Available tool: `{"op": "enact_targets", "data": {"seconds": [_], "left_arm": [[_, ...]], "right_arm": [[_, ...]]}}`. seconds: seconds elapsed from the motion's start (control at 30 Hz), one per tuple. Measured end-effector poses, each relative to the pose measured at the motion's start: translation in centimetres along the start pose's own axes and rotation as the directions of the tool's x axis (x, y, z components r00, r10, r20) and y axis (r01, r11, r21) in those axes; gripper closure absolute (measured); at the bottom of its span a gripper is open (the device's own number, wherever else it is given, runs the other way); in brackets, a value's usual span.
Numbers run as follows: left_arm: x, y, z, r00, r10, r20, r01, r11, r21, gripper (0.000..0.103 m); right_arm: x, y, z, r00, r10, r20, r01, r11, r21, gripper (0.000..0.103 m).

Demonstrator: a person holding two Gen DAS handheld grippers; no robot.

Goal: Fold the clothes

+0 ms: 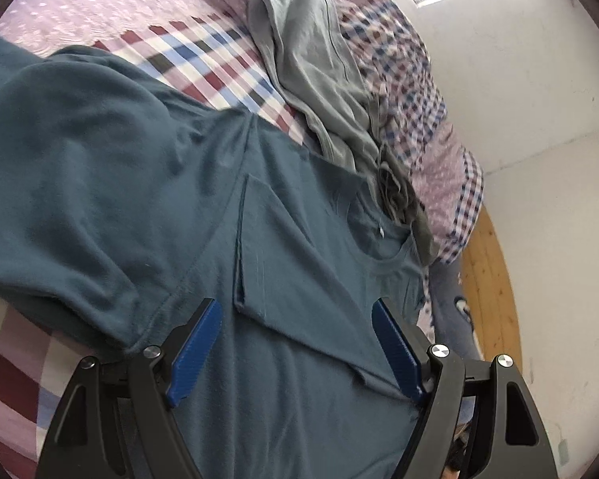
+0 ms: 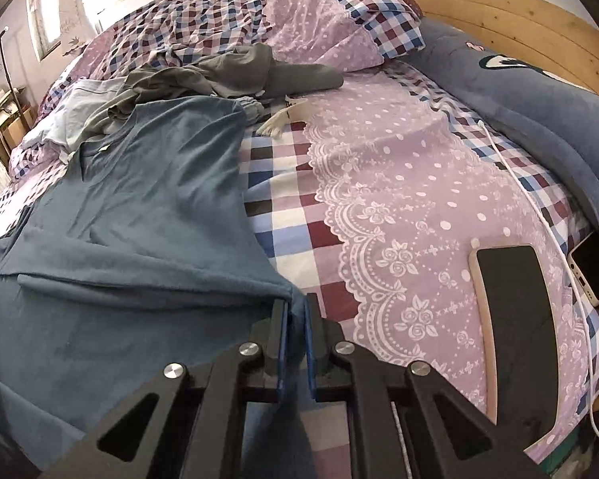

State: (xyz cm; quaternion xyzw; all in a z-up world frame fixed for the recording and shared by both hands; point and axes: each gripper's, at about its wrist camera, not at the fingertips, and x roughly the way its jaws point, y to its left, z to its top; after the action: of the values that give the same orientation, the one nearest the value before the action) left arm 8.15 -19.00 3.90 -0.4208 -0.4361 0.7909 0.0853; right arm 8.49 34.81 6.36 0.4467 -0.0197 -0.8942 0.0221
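Note:
A teal T-shirt (image 1: pixel 147 183) lies spread on the checked bedsheet (image 1: pixel 219 64), its collar (image 1: pixel 383 239) towards the bed's edge. One flap of it is folded over the body. My left gripper (image 1: pixel 296 305) hovers open just above the shirt's body, and its blue pads (image 1: pixel 197 355) stand wide apart with nothing between them. In the right wrist view the same T-shirt (image 2: pixel 139 207) covers the left half of the bed. My right gripper (image 2: pixel 295 307) is shut on the shirt's near right corner, with teal cloth pinched between its fingers.
A crumpled grey garment (image 2: pixel 227 68) and a light blue one (image 2: pixel 84 99) lie beyond the collar. Two phones (image 2: pixel 515 319) (image 2: pixel 589 271) and a white cable (image 2: pixel 539 207) lie on the bed's right side by a blue plush blanket (image 2: pixel 539 99). A wooden headboard (image 2: pixel 519 12) stands behind.

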Motion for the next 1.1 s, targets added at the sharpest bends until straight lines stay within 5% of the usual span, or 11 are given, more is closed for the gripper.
{"op": "enact_targets", "data": {"seconds": [0.1, 0.23, 0.3, 0.4, 0.63, 0.77, 0.87, 1.1], "left_arm": [[0.9, -0.1, 0.2, 1.0, 0.022, -0.004, -0.022, 1.0, 0.005, 0.028], [2.2, 0.2, 0.5, 0.998, 0.069, -0.017, -0.069, 0.998, -0.008, 0.071], [2.6, 0.5, 0.4, 0.997, 0.078, -0.023, -0.079, 0.997, -0.02, 0.075], [2.6, 1.3, 0.3, 0.996, 0.084, -0.018, -0.085, 0.995, -0.055, 0.099], [0.6, 1.4, -0.7, 0.998, 0.059, 0.026, -0.058, 0.996, -0.062, 0.099], [1.3, 1.7, -0.6, 0.996, 0.093, 0.005, -0.093, 0.994, -0.064, 0.099], [1.5, 1.8, -0.7, 0.995, 0.095, 0.002, -0.095, 0.993, -0.065, 0.099], [1.1, 2.1, -0.7, 0.996, 0.085, -0.008, -0.085, 0.995, -0.054, 0.099]], "right_arm": [[0.0, 0.3, 0.3, 1.0, 0.004, 0.019, -0.003, 1.0, -0.011, 0.094], [0.2, 1.3, 0.1, 1.0, -0.005, 0.02, 0.006, 0.998, -0.063, 0.091], [0.5, 1.8, -0.2, 1.0, -0.022, 0.011, 0.023, 0.995, -0.099, 0.089], [0.8, 1.9, -0.4, 1.0, -0.029, -0.004, 0.029, 0.992, -0.12, 0.089], [-1.4, 0.3, 0.1, 0.999, 0.05, -0.01, -0.05, 0.997, -0.052, 0.088], [-3.8, 0.8, 1.5, 0.982, 0.185, 0.045, -0.185, 0.983, 0.005, 0.081], [-3.7, 2.1, 3.8, 0.964, 0.251, 0.092, -0.257, 0.965, 0.056, 0.059], [1.6, 6.5, 11.9, 0.965, 0.258, 0.054, -0.26, 0.964, 0.052, 0.059]]}}
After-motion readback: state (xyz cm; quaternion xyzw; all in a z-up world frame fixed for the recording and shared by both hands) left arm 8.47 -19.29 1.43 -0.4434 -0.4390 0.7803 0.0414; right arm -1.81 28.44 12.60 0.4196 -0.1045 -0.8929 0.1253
